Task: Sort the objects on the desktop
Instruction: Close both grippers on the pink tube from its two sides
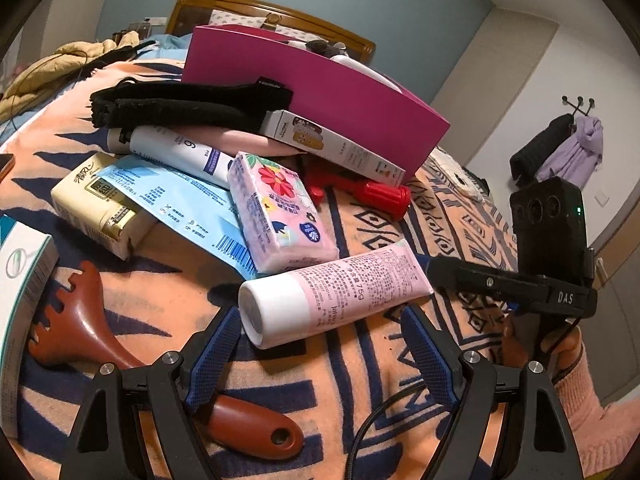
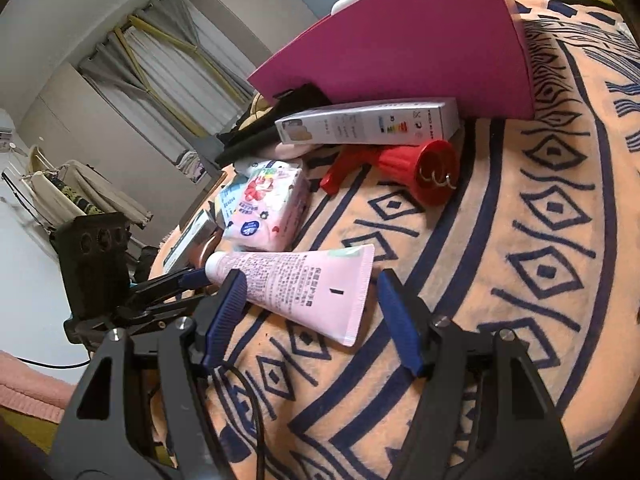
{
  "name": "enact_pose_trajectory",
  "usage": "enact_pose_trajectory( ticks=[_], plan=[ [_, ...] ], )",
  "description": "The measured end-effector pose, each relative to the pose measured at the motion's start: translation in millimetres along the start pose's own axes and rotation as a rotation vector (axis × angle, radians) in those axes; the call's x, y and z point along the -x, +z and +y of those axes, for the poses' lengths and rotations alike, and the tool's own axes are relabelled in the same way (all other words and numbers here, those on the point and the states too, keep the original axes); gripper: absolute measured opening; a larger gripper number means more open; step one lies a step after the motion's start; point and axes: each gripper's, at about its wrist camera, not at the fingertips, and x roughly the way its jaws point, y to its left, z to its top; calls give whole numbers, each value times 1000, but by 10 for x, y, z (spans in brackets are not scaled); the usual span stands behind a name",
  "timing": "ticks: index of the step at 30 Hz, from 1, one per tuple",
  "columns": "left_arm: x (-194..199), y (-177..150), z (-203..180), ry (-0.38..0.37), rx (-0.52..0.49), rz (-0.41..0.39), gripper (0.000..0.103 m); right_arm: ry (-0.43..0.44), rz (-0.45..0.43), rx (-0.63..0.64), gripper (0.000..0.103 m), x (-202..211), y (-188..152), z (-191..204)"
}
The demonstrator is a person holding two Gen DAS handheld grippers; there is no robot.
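A pink tube (image 1: pixel 352 284) with a white cap (image 1: pixel 268 308) lies flat on the patterned blanket (image 2: pixel 520 260). My left gripper (image 1: pixel 320 312) is open, its blue pads on either side of the cap end without pressing it. In the right wrist view the same pink tube (image 2: pixel 304 284) shows its crimped end between the pads of my open right gripper (image 2: pixel 311 276). The left pad there is at the tube's side and the right pad stands clear of it. The two grippers face each other along the tube. A magenta box (image 1: pixel 320 92) stands behind the pile.
Behind the tube lie a floral tissue pack (image 1: pixel 280 208), a red nozzle piece (image 1: pixel 372 192), a long white carton (image 1: pixel 332 144), a white tube (image 1: pixel 176 148), a blue packet (image 1: pixel 180 204), a yellow tissue pack (image 1: pixel 92 200) and black cloth (image 1: pixel 192 104). A brown massage comb (image 1: pixel 80 328) lies under my left fingers.
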Motion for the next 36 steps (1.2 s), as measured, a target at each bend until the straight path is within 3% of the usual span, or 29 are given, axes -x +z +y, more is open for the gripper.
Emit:
enact_pose_trajectory(
  ticks=[5, 9, 24, 36],
  plan=[
    [25, 4, 39, -1, 25, -9, 78, 4, 6, 4, 69, -33, -7, 25],
    [54, 4, 111, 27, 60, -23, 54, -8, 6, 9, 69, -42, -12, 45],
    [136, 7, 135, 21, 81, -48, 52, -18, 11, 33, 37, -59, -17, 83],
    [234, 51, 108, 2, 79, -63, 52, -10, -10, 46, 36, 2, -43, 145]
  ],
)
